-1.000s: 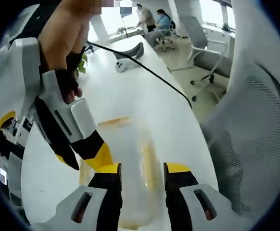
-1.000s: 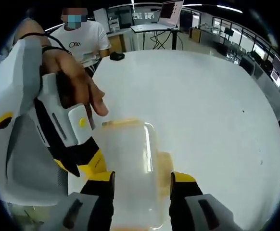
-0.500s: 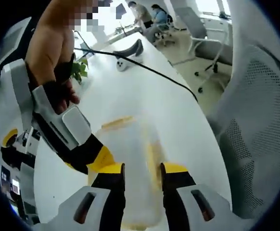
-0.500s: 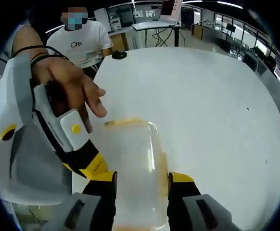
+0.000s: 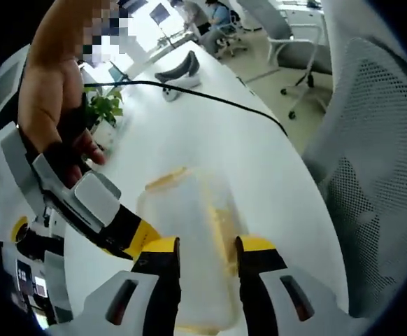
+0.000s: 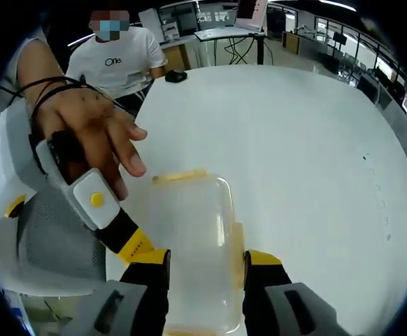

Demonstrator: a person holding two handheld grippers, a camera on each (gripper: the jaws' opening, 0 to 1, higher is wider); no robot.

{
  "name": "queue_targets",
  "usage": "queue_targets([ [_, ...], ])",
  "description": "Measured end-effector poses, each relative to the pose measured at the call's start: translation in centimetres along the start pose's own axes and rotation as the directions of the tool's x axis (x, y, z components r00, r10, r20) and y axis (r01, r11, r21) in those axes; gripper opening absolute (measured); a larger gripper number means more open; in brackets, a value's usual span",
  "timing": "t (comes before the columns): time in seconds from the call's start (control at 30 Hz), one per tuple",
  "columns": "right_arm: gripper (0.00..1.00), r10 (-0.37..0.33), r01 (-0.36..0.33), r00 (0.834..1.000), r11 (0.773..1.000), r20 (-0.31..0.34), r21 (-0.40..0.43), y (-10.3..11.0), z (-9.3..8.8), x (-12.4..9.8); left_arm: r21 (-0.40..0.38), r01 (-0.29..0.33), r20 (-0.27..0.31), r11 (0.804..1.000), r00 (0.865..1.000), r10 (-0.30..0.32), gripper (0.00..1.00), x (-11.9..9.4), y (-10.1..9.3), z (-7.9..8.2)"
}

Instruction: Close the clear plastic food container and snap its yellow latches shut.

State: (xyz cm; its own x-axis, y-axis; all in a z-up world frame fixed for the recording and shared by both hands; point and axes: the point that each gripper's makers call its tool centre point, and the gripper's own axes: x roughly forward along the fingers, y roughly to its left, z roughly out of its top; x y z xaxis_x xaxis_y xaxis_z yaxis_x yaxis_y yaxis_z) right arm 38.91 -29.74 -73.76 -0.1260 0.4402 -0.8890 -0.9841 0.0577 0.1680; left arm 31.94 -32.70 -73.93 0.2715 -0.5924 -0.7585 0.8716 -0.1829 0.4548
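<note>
The clear plastic food container (image 5: 189, 217) lies on the white table (image 5: 210, 140) with its lid on. One yellow latch (image 5: 165, 178) shows at its far end and another along its right side (image 5: 221, 227). My left gripper (image 5: 208, 248) has its jaws pressed against the container's two long sides. From the left, the right gripper (image 5: 130, 234) reaches the same box in a person's hand. In the right gripper view the container (image 6: 189, 224) sits between the right gripper (image 6: 206, 257) jaws, with the far latch (image 6: 179, 176) and side latch (image 6: 236, 241) visible. The left gripper (image 6: 130, 245) touches its left edge.
A mesh office chair (image 5: 371, 175) stands close to the table's right edge. A black cable (image 5: 210, 98), a small plant (image 5: 102, 108) and a grey device (image 5: 179, 73) lie further back. A person in a white shirt (image 6: 119, 56) sits beyond the table (image 6: 294, 140).
Both pairs of jaws have drawn slightly closer together around the container. The hands and cameras shifted a little; the container stays in place on the table.
</note>
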Motion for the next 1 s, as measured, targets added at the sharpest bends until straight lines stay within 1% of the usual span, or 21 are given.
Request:
queue_targets([
  [0.17, 0.4, 0.007, -0.007, 1.0, 1.0, -0.005, 0.004, 0.0, 0.0, 0.0, 0.007, -0.003, -0.001, 1.0, 1.0, 0.003, 0.29, 0.0, 0.1, -0.1],
  [0.23, 0.39, 0.007, -0.007, 1.0, 1.0, -0.007, 0.007, 0.0, 0.0, 0.1, -0.014, -0.002, 0.002, 1.0, 1.0, 0.002, 0.28, 0.0, 0.3, 0.0],
  [0.37, 0.39, 0.006, -0.006, 1.0, 1.0, -0.007, 0.012, 0.0, -0.1, 0.1, -0.012, 0.002, 0.003, 1.0, 1.0, -0.002, 0.27, 0.0, 0.2, 0.0],
  [0.6, 0.38, 0.003, -0.003, 1.0, 1.0, -0.018, 0.012, 0.1, 0.0, 0.1, -0.023, -0.006, -0.013, 1.0, 1.0, 0.006, 0.25, 0.1, 0.3, -0.1],
  [0.67, 0.37, -0.002, 0.003, 1.0, 1.0, -0.019, 0.029, 0.1, 0.0, 0.2, -0.028, -0.009, -0.021, 1.0, 1.0, 0.008, 0.24, 0.1, 0.4, 0.0],
  [0.7, 0.37, -0.002, 0.003, 1.0, 1.0, -0.019, 0.029, 0.0, 0.0, 0.2, -0.02, -0.013, -0.025, 1.0, 1.0, 0.012, 0.24, 0.1, 0.4, -0.1],
  [0.8, 0.36, -0.001, 0.001, 1.0, 0.999, -0.018, 0.037, 0.0, -0.1, 0.2, -0.028, -0.017, -0.027, 0.999, 0.999, 0.016, 0.22, 0.2, 0.4, -0.1],
  [0.83, 0.36, 0.001, 0.0, 1.0, 0.999, -0.017, 0.045, 0.2, -0.1, 0.3, -0.03, -0.096, -0.089, 0.995, 0.992, 0.093, 0.2, -0.4, 1.8, -1.3],
  [0.87, 0.36, 0.0, 0.001, 1.0, 0.999, -0.022, 0.032, 0.2, -0.2, 0.2, -0.053, -0.033, -0.048, 0.998, 0.998, 0.03, 0.2, 0.8, 0.7, -1.0],
  [0.9, 0.36, 0.0, 0.0, 1.0, 0.999, -0.024, 0.035, 0.2, -0.2, 0.2, -0.056, -0.029, -0.044, 0.998, 0.999, 0.026, 0.2, 1.0, 0.5, -1.2],
  [0.93, 0.36, 0.002, -0.001, 1.0, 0.999, -0.024, 0.039, 0.2, -0.2, 0.2, -0.06, -0.024, -0.03, 0.998, 0.999, 0.022, 0.2, 0.3, 0.6, -0.8],
  [0.97, 0.35, 0.003, -0.002, 1.0, 0.999, -0.026, 0.044, 0.2, -0.2, 0.3, -0.066, -0.023, -0.032, 0.998, 0.999, 0.021, 0.2, 0.4, 0.7, -0.7],
  [1.0, 0.35, 0.002, -0.001, 1.0, 0.999, -0.031, 0.041, 0.2, -0.2, 0.3, -0.043, -0.023, -0.036, 0.999, 0.999, 0.022, 0.2, 0.1, 0.6, -0.4],
])
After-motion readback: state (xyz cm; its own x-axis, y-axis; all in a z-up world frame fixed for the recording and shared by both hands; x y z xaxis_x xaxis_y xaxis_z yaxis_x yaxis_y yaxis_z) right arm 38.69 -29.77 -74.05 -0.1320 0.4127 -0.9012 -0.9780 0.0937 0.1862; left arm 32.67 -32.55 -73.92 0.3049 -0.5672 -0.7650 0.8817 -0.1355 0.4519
